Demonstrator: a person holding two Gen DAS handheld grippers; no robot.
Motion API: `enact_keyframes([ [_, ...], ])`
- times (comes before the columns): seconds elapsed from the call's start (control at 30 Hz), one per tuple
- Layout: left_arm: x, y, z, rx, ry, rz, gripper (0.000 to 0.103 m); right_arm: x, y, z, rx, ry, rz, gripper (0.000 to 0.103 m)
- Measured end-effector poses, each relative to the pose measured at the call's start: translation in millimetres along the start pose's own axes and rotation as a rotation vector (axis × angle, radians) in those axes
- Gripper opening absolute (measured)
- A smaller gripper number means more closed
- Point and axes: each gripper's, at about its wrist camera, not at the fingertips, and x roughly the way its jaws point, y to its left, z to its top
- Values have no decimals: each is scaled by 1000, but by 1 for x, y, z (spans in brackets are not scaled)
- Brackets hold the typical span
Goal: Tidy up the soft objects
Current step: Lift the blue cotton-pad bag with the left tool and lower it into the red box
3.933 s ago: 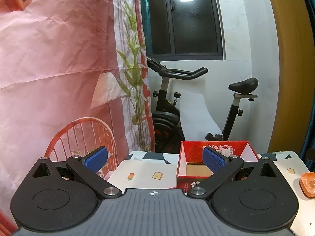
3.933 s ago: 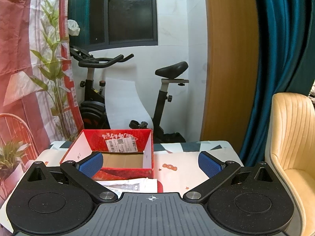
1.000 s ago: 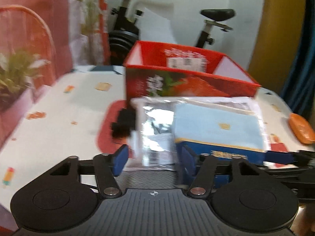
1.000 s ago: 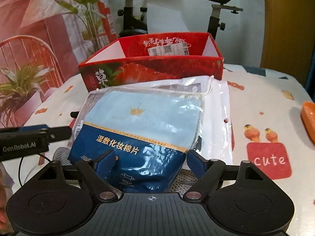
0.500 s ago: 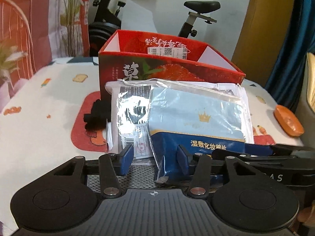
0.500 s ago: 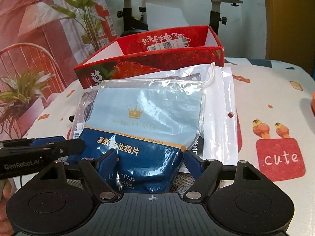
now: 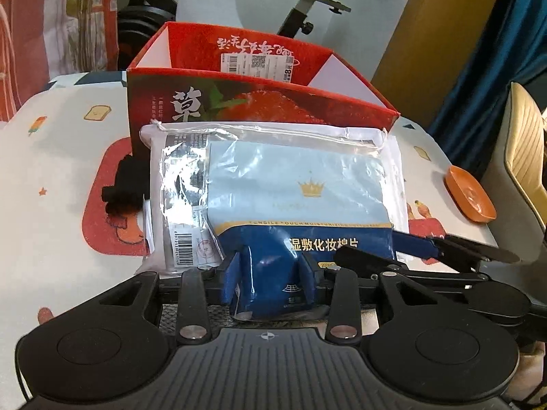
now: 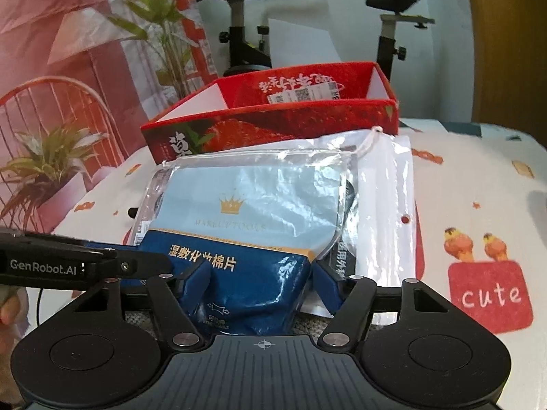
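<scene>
A blue and pale-blue pack of cotton pads lies on clear and white plastic bags in front of an open red strawberry box. My left gripper is closing on the pack's near dark-blue end, which bunches up between the pads. In the right wrist view the same pack crumples between the pads of my right gripper, also closing. The two grippers hold the same end side by side. The left gripper's finger shows at the left there.
A black item lies left of the bags on the patterned tablecloth. An orange dish sits near the right table edge, beside a beige chair. A potted plant stands left of the table, an exercise bike behind.
Both pairs of jaws have narrowed around the pack's near end, which now bunches between them. The left gripper has tilted down and come closer to the pack.
</scene>
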Motion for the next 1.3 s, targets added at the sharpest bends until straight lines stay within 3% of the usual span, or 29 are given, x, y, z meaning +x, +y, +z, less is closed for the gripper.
enact_keyframes([
  [0.23,-3,-3,-7,2,-32,25,40,-5,-3,0,21,8,-2,58],
  [0.37,-2,-2,-9,-23,-40,23,40,-7,-15,-7,110,32,23,58],
  [0.43,0,-4,-10,-13,-50,34,40,-6,-17,-9,114,35,29,52],
  [0.5,-1,-6,-13,-2,-61,46,40,-6,-11,-10,91,36,32,45],
  [0.63,-4,-6,-18,-15,-79,49,40,-5,-1,-11,35,33,28,44],
  [0.9,-4,-7,-23,-12,-99,51,40,-3,-4,-11,46,38,39,44],
  [1.13,-12,-2,-14,-50,-78,30,40,-9,4,-9,-17,10,50,43],
  [1.3,-28,0,-7,-15,-138,20,40,-19,17,0,-91,-35,52,43],
])
